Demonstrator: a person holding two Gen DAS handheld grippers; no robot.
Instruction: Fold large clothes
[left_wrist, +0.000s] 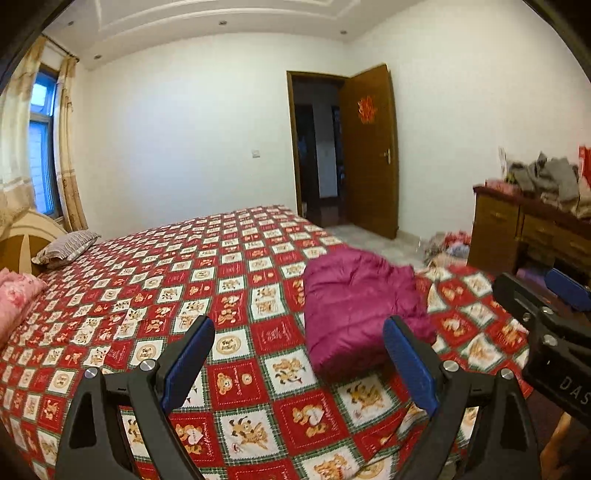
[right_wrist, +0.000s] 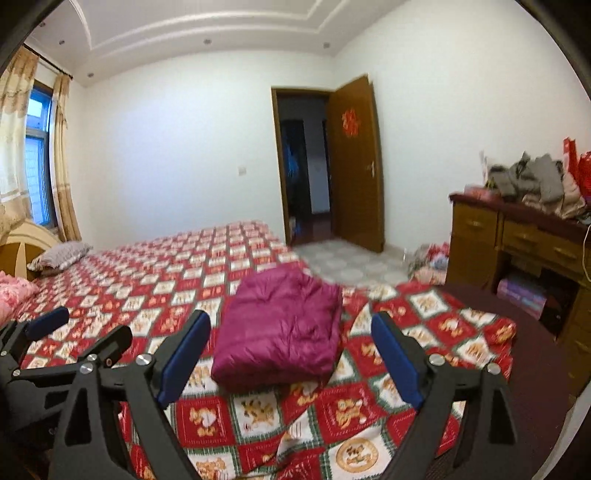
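A magenta padded garment lies folded in a thick bundle on the red checked bedspread, near the bed's foot corner; it also shows in the right wrist view. My left gripper is open and empty, held above the bed short of the bundle. My right gripper is open and empty, just in front of the bundle's near edge. The right gripper shows at the right edge of the left wrist view, and the left gripper at the left edge of the right wrist view.
Pillows and a pink quilt lie at the headboard on the left. A wooden desk piled with clothes stands on the right. More clothes lie on the floor near the open door.
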